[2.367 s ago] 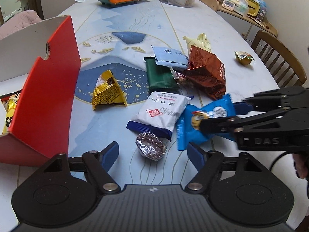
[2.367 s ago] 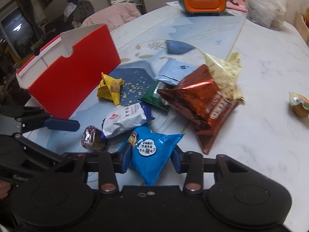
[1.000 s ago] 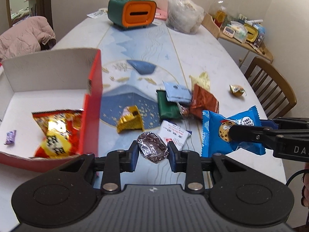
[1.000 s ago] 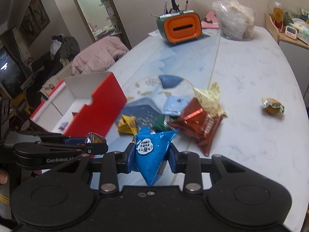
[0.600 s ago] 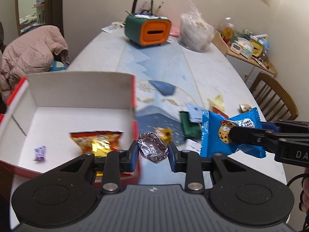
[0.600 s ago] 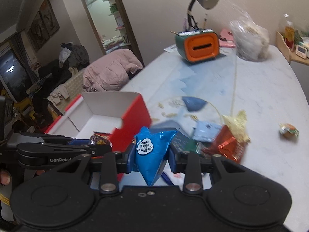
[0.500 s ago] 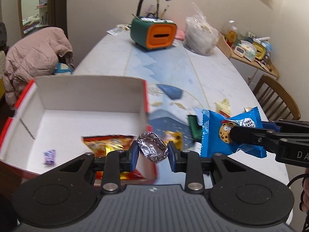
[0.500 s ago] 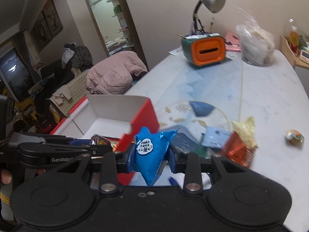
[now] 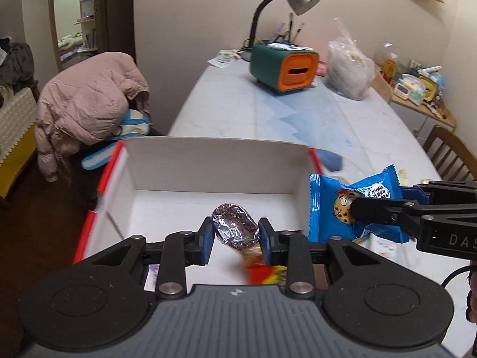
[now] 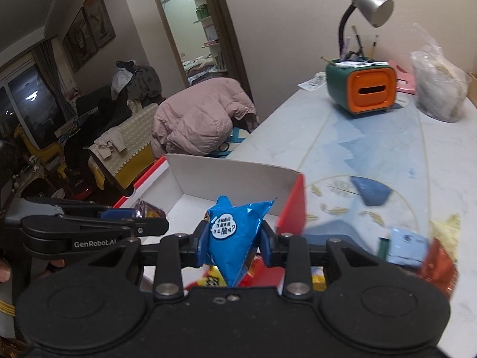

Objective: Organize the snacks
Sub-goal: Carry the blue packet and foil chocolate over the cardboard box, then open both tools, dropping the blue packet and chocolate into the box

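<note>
Marbled counter [image 9: 372, 125] is carrying a white-lined red cardboard box [image 9: 214, 164]; left tool [image 9: 235, 235] is pinching a crinkly foil candy [image 9: 234, 226] over it, right tool [image 10: 232, 240] at three o'clock clamping a glossy blue cookie packet [image 10: 235, 235].

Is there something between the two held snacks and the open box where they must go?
Nothing visible. The foil snack in the left gripper and the blue packet in the right gripper hang over the box, whose top is open.
</note>
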A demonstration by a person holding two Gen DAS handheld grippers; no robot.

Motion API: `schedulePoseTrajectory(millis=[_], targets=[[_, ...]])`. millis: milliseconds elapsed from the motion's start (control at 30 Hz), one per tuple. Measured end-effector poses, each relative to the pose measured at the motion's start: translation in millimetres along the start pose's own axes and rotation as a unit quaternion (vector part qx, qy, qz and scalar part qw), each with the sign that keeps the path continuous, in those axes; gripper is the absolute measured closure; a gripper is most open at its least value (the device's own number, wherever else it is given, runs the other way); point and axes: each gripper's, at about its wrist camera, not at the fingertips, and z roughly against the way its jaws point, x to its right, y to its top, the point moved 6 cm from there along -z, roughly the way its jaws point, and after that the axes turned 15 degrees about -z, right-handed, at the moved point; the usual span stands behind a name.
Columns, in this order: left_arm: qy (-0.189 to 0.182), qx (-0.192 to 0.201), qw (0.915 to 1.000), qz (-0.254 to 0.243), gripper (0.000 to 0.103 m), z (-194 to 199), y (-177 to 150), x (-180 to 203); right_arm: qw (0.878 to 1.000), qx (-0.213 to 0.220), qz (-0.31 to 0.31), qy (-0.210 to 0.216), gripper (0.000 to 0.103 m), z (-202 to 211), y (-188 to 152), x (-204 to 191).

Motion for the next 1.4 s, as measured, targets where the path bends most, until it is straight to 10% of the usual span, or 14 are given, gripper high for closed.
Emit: schedulePoseTrajectory(millis=[967,1400], targets=[[0.013,-0.104,0.9944,-0.012,0.072,-78.0,-33.3,-71.2,0.995,-0.079,-0.002,-0.065,0.068,-127.4,-16.3,-20.5],[0.004,-0.086,0.9962,-0.009,0.054,-69.1,-28.9,-66.6,0.994,-0.076,-0.02,-0.071,0.045,-120.9,-16.8,-14.1]])
